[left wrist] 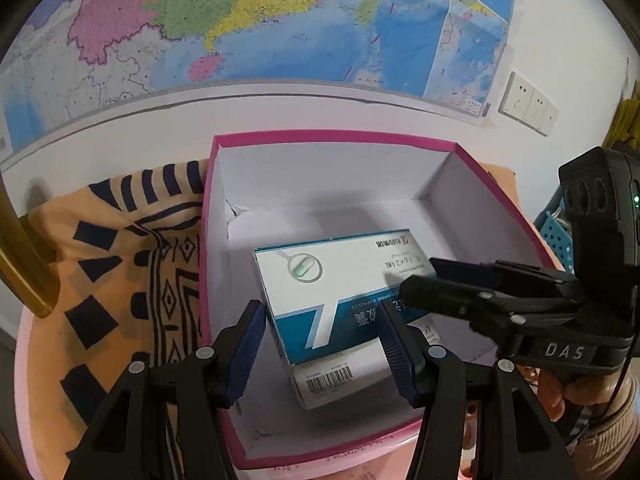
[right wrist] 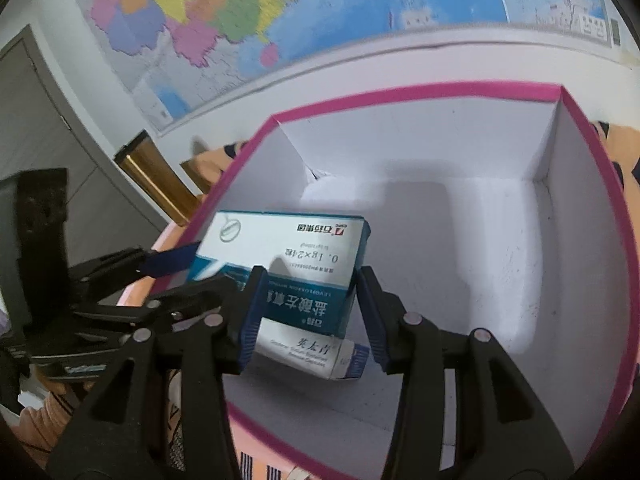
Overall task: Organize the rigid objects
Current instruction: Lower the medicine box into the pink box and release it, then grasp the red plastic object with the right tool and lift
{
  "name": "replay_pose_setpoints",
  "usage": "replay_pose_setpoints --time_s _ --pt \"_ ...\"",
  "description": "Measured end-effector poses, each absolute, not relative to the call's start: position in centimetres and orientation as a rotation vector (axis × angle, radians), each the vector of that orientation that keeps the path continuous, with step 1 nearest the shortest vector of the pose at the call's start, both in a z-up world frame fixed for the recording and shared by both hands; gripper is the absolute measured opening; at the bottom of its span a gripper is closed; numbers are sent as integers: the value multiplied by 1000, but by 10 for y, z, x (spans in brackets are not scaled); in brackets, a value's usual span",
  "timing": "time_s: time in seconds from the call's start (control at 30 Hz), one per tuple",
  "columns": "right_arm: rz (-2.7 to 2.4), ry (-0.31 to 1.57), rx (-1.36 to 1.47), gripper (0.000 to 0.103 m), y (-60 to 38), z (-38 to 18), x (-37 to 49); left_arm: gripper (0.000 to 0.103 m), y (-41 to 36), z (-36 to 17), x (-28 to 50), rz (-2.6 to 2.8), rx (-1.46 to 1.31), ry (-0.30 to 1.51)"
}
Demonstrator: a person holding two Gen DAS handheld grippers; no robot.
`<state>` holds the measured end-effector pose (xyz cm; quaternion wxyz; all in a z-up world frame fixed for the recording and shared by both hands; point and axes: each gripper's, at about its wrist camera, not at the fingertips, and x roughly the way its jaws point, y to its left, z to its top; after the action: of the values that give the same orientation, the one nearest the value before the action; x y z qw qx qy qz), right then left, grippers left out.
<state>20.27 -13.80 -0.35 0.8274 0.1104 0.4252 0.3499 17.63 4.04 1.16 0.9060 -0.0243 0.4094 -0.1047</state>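
Two medicine cartons, teal-and-white box (left wrist: 320,296) atop white one (left wrist: 332,384) (barcoded), inside pink-rimmed box (left wrist: 332,138); left gripper (left wrist: 322,354) and right gripper (right wrist: 306,316) both grip the teal carton.

"DAS" on right tongs (left wrist: 416,280); "0.18×24" on medicine box (right wrist: 288,256).

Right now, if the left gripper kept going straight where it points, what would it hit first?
Probably the blue and white medicine box, which already sits between the left gripper jaws inside the pink-rimmed box.
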Motion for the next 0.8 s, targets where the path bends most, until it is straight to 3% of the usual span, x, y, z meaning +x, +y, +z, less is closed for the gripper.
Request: replay_pose_setpoints --time_s 0.53,0.8 --pt "804 774 258 51 -176 26 152 62 40 45 99 -219 -8 603" --pt "824 730 257 54 -204 37 106 63 19 43 63 -303 6 583"
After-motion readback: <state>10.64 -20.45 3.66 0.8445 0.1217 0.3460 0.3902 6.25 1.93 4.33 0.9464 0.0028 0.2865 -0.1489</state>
